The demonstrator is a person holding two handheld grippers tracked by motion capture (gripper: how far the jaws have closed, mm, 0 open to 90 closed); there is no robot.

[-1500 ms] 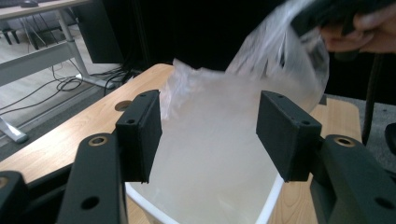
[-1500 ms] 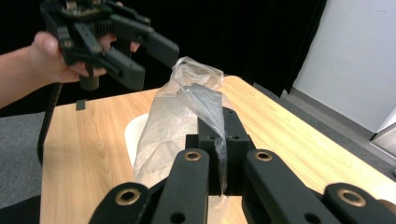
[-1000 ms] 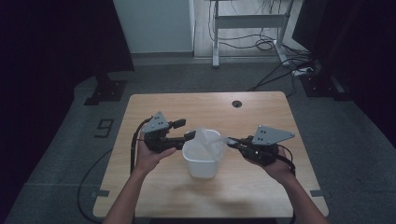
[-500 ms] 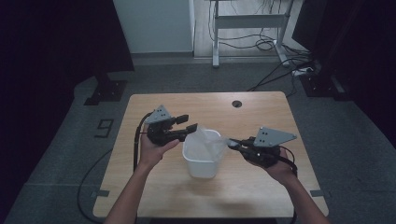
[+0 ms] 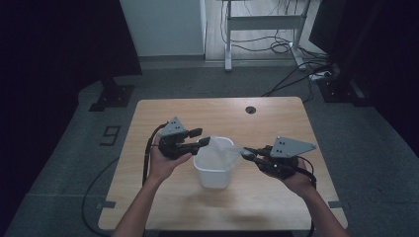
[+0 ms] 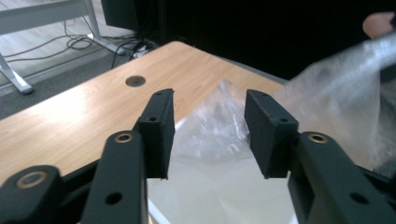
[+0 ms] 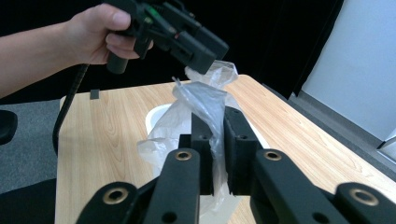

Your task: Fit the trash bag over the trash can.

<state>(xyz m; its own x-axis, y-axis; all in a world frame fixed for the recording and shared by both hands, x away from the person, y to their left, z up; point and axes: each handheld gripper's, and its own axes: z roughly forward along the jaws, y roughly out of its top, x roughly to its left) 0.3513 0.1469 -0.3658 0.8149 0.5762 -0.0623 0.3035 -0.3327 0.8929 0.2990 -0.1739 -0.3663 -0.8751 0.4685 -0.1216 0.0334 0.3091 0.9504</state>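
Where the white bin (image 5: 215, 168) stands, a little in front of the middle of the table (image 5: 148, 118), bare wood is left on every side, widest toward the far edge with its round cable hole (image 5: 251, 109). One bin, one clear plastic bag (image 5: 223, 148) and two pairs of tongs are counted. The bag is draped in and over the bin's mouth, its film pulled up above the rim. The right tongs (image 7: 215, 135) are seen in the right gripper view nearly closed on a fold of the bag, the film being pinched between the pads; their jaws have just been opening slightly, with the film between them. The left tongs (image 6: 209, 130) are held about half open at the bin's left rim, and their jaws have just been closing; crumpled film is seen in the gap in the left gripper view, but no pad is seen pressing on it. The bin's inside is hidden by the film from above, and its base is cut off in both gripper views. In the left gripper view the right side of the bag is blurred.
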